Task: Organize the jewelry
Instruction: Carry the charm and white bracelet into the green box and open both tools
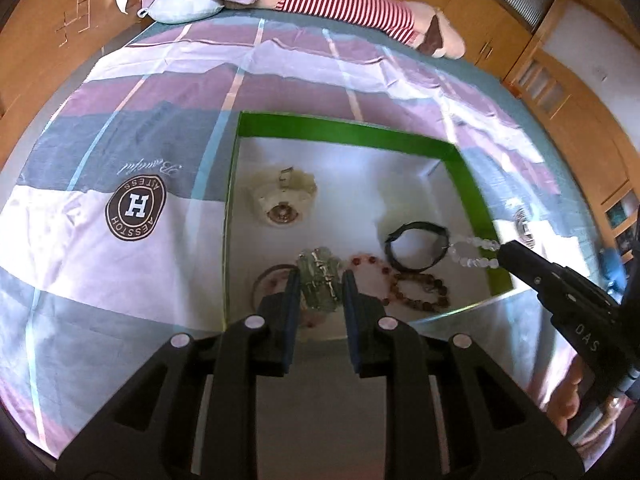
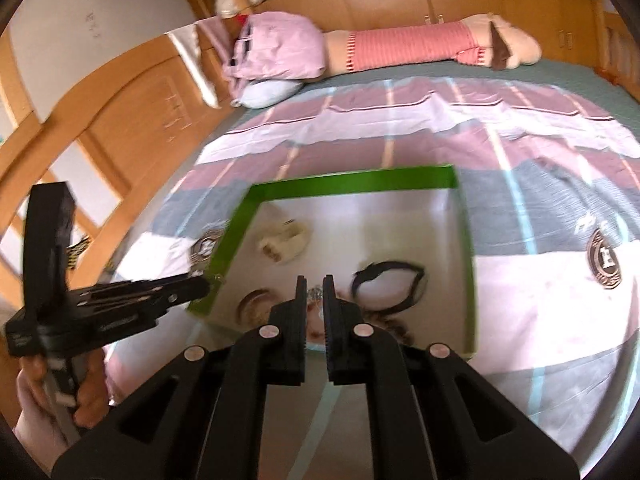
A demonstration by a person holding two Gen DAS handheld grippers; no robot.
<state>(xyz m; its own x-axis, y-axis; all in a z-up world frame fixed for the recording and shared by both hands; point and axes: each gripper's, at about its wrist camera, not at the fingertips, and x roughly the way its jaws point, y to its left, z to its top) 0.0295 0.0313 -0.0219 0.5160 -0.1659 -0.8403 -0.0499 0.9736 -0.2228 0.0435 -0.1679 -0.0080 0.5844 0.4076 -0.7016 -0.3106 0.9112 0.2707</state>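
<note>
A green-rimmed box (image 1: pixel 352 130) with a white floor lies on the bed. In it lie a cream watch (image 1: pixel 282 198), a black band (image 1: pixel 416 249), a brown bead bracelet (image 1: pixel 420 290), a red bead bracelet (image 1: pixel 370 266) and a thin ring bangle (image 1: pixel 266 280). My left gripper (image 1: pixel 320 286) is shut on a pale green and silver piece (image 1: pixel 320 280) above the box's near end. My right gripper (image 2: pixel 315 286) is shut on a clear bead bracelet (image 1: pixel 474 252), held over the box's right rim. In the right wrist view the box (image 2: pixel 352 182) and the black band (image 2: pixel 386 284) show.
The box sits on a striped pink, grey and white bedspread (image 1: pixel 120 168) with a round brown logo (image 1: pixel 135 205). A striped plush toy (image 1: pixel 360 8) and pillows (image 1: pixel 188 8) lie at the far edge. Wooden cabinets (image 2: pixel 132 120) surround the bed.
</note>
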